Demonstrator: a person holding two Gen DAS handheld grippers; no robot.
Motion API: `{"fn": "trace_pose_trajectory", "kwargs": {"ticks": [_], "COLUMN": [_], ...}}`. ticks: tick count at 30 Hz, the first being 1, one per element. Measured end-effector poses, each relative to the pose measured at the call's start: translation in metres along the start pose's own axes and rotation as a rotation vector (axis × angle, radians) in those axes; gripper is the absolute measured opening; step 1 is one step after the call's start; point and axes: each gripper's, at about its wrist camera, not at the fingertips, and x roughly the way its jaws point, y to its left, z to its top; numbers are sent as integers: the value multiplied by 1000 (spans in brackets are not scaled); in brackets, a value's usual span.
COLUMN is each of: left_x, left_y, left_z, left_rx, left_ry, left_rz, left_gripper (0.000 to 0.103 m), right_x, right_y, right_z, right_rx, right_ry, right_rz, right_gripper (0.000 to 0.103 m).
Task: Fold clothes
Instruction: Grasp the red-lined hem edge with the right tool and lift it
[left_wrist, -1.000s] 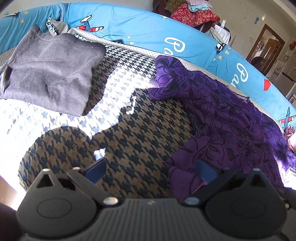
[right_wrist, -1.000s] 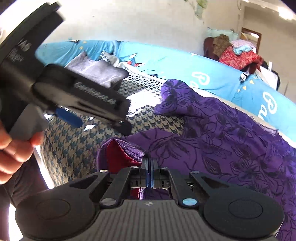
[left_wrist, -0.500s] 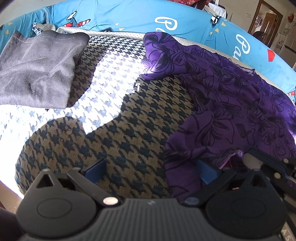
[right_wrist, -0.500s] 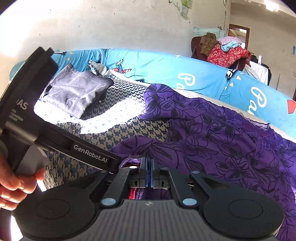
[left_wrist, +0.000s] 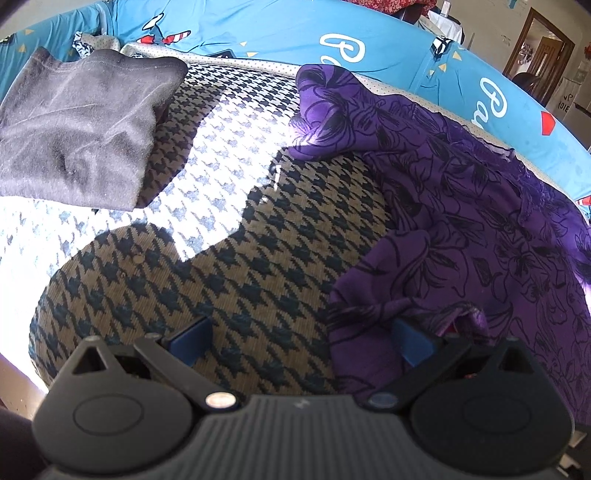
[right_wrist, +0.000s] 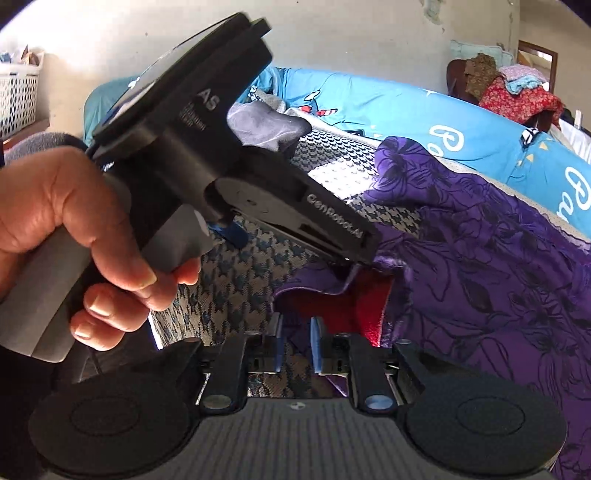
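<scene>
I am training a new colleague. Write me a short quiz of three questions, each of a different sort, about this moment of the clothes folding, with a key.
1. True or false: the folded grey garment lies on top of the purple floral-print garment.
2. Which pattern has the cover under both garments? A) stripes B) houndstooth C) dots
3. Fill in: the lining showing inside the purple garment near the right tongs is ____.

Key
1. False: they lie apart, the grey one far left.
2. B
3. Red. The right tongs are opening, no cloth pressed between the pads; the left tongs stand wide open.
</scene>
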Motion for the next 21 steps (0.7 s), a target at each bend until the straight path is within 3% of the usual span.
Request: {"fn": "trace_pose_trajectory", "kwargs": {"ticks": [4,10,12,15,21], "left_x": [1,0,-2,-13,-36], "left_y": [0,4,6,13,27], "left_z": [1,1,1,3,8], "left_rx": [-3,-19,-34,-67,-127], "left_ry": [3,0,-7,-52,-168], "left_rz": [-3,-20,-33,-59,-83], "left_gripper": [103,103,103,103,103], "right_x": [14,31,33,30,-2], "right_y": [10,17,13,9,17], "right_z": [3,1,2,3,2], "right_rx": [-18,-65,-35,-15,-96], "right_ry": [3,10,8,10,4], "right_rz": [8,-70,-66,-35,95], "right_gripper": [34,33,26,4,3]}}
